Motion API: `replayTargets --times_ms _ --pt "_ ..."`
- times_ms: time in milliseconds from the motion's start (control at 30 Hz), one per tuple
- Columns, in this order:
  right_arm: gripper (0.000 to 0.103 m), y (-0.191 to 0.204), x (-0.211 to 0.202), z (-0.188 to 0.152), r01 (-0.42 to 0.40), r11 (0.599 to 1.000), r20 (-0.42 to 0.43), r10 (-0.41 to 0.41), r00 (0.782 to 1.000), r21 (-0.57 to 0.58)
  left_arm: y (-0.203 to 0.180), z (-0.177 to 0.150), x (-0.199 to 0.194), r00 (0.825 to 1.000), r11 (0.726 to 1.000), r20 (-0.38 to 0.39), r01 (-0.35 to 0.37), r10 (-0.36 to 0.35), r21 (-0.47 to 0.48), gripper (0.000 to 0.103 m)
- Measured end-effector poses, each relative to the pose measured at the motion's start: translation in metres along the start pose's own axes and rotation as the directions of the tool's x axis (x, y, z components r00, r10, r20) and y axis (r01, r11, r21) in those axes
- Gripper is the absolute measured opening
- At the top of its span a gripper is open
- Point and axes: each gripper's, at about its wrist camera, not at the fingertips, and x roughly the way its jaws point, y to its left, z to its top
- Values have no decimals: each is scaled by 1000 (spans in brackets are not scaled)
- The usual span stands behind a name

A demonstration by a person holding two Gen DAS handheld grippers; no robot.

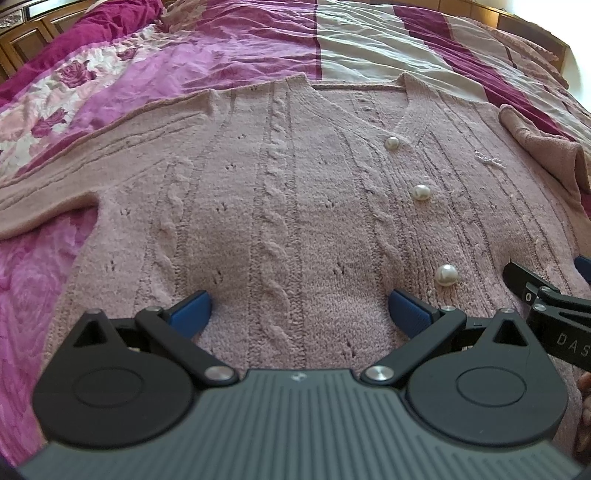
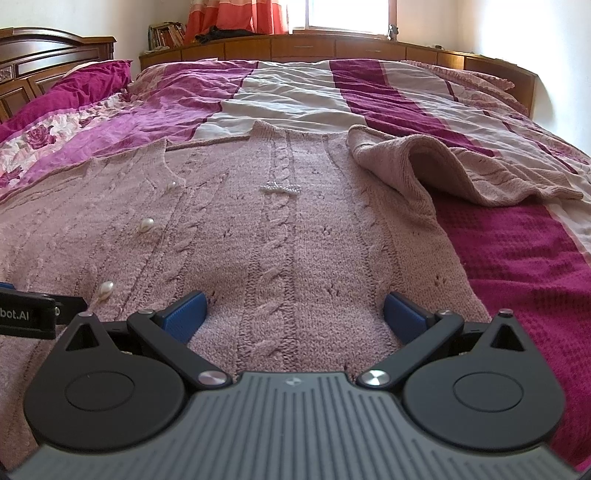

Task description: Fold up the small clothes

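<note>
**Cardigan flat on the bed, both grippers wide open at its hem**

Cardigan [image 1: 295, 206] in pale pink cable knit lies front-up across the bedspread [image 1: 236, 48], spread out with its neckline pointing away from you. Three pearl buttons [image 1: 421, 192] run down its placket, and a small beaded bow [image 2: 280, 188] sits on the chest panel. One sleeve [image 1: 51, 162] stretches out flat to the left; the other sleeve [image 2: 413, 162] is folded back in a loose hump on your right side, partly on the body and partly on the bedspread.

Your left gripper [image 1: 301, 312] hovers low over the hem area with its blue pads [image 1: 190, 314] spread far apart, holding nothing; the knit shows plainly between them. Your right gripper [image 2: 293, 314] is just beside it, equally wide open and empty, with its right pad near the garment's side edge.

Beyond the bed you have a wooden headboard [image 2: 55, 48] to the left, a long wooden ledge [image 2: 332, 46], and orange curtains [image 2: 232, 16] by a bright window [image 2: 347, 13].
</note>
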Motion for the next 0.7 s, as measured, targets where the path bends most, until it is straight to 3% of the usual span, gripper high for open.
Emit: replayTargets --times_ms 267,467,700 --pt "103 -18 -7 5 -85 992 14 85 996 93 1 3 -4 1000 1000 -5 9 -9 11 103" --pt "103 -47 -17 16 -164 955 15 166 986 246 1 11 -14 1000 1000 12 21 -20 -11 103" --pt "103 -91 -31 29 -175 918 68 161 985 357 -1 24 -23 998 999 61 34 -33 -18 103"
